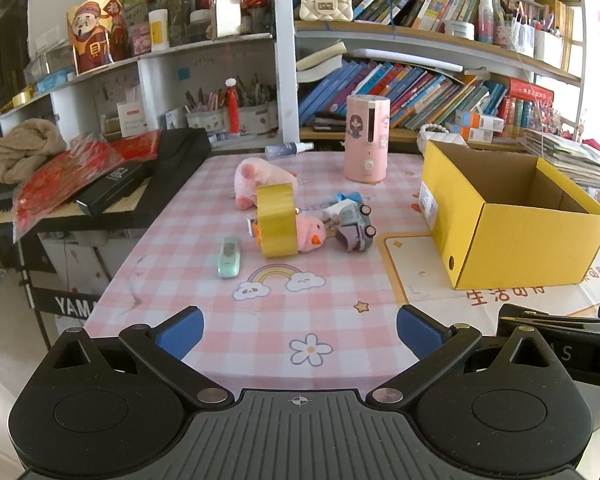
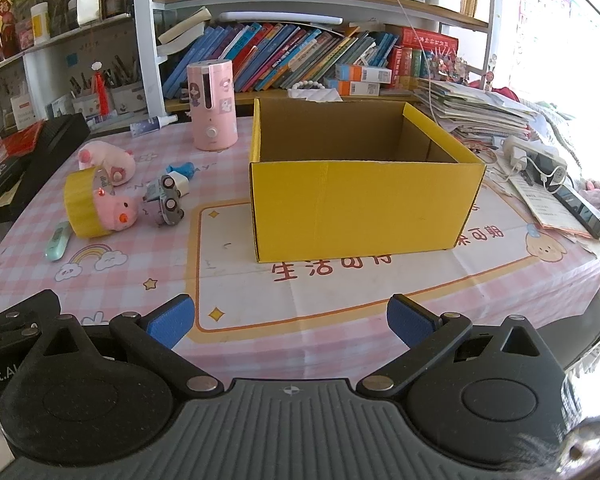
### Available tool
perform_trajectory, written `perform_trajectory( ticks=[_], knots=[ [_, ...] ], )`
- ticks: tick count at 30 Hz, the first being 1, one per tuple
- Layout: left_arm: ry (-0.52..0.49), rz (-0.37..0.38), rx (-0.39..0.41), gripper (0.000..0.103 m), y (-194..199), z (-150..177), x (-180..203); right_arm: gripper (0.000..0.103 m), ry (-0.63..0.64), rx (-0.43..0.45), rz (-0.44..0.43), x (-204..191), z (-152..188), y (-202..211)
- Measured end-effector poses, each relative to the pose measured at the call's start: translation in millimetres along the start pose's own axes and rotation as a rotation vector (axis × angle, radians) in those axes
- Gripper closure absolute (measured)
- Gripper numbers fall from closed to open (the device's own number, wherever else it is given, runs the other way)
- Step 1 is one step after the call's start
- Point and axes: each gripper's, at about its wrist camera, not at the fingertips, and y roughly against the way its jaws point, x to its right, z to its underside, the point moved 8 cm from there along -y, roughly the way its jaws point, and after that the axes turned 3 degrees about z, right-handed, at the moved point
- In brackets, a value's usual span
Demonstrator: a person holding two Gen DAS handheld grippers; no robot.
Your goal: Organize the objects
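An open yellow cardboard box stands on the pink checked table, nothing visible inside. Left of it lies a cluster: a yellow tape roll, a pink plush duck, a larger pink plush, a grey toy car, a small blue toy and a mint green device. My left gripper is open and empty over the near table edge, short of the cluster. My right gripper is open and empty in front of the box.
A pink humidifier and a spray bottle stand at the back. A black keyboard with red packets lies on the left. Papers, a phone and a charger lie right of the box. Bookshelves rise behind.
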Motion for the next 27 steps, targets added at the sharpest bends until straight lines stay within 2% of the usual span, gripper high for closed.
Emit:
perform_trajectory(
  ticks=[15, 27],
  knots=[
    [0.027, -0.005, -0.025, 0.000, -9, 1, -8, 0.000, 0.016, -0.013, -0.003, -6, 4, -3],
    [0.089, -0.068, -0.060, 0.000, -25, 1, -28, 0.002, 0.077, -0.044, -0.079, -30, -10, -23]
  ],
)
